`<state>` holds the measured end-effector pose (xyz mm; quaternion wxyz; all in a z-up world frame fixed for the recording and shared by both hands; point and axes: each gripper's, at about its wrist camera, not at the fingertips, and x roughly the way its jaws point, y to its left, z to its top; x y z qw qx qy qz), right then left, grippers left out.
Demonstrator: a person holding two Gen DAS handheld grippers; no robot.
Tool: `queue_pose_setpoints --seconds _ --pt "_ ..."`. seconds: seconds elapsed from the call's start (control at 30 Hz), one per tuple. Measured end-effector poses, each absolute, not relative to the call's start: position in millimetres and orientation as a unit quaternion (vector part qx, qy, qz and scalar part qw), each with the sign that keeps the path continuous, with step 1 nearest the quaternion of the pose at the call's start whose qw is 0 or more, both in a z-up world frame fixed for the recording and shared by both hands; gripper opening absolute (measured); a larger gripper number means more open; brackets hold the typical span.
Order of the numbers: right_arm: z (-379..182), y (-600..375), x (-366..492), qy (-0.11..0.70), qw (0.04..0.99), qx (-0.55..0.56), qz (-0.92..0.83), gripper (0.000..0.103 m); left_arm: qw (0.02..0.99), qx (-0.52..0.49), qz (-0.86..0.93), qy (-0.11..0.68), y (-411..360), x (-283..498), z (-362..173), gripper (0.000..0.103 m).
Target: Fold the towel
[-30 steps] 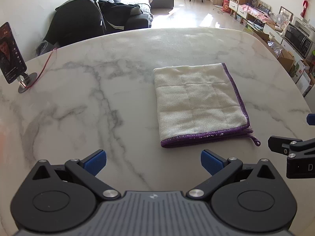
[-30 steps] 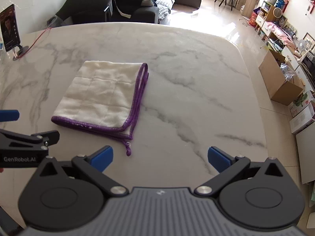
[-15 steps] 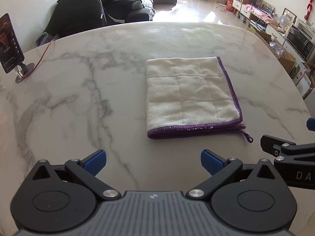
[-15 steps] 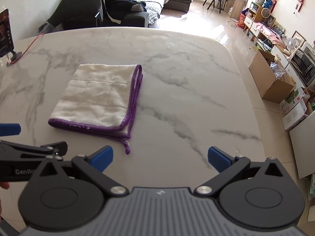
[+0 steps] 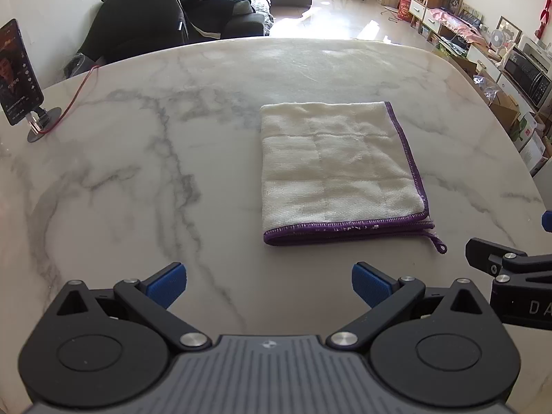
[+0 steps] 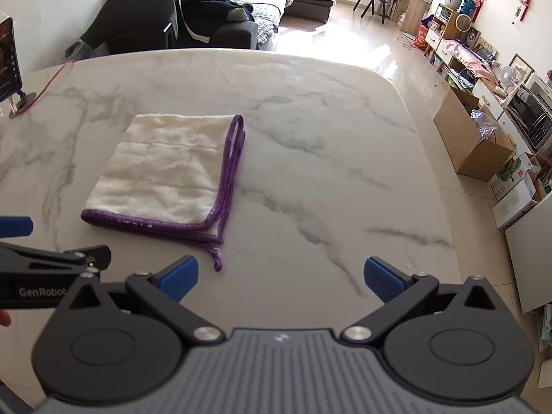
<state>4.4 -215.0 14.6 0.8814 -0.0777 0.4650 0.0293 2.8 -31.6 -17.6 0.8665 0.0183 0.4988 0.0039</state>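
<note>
- Both grippers are hovering at the near edge of the marble table (image 5: 145,158), each empty with its blue-padded jaws spread wide: the left gripper (image 5: 269,281) is sitting just near-left of the towel, the right gripper (image 6: 280,275) just near-right of it.
- Lying flat on the table is the folded towel (image 5: 334,169), a cream rectangle with purple stitched edging along its near and right sides; neither gripper is touching it.
- Its purple hanging loop (image 6: 217,261) is trailing off the near right corner onto the marble.
- How many layers the fold is holding is hard to judge; only doubled purple edges are showing at the right side.
- In the right wrist view the left gripper is being cut off by the left frame edge, with a fingertip (image 6: 4,318) of the person barely peeking in below it.
- At the far left, a phone on a stand (image 5: 19,79) is standing upright with a red cable (image 5: 81,86) running off the table edge; its screen is too small to read.
- Beyond the table, a dark sofa (image 5: 165,17) is filling the background.
</note>
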Motion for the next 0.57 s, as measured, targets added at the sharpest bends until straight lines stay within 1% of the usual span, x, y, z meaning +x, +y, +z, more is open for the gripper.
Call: queue_pose_setpoints --seconds 0.57 --pt "15.4 -209.7 6.1 0.469 0.878 -0.086 0.034 0.103 0.868 0.016 -0.003 0.496 -30.7 1.0 -18.9 0.102"
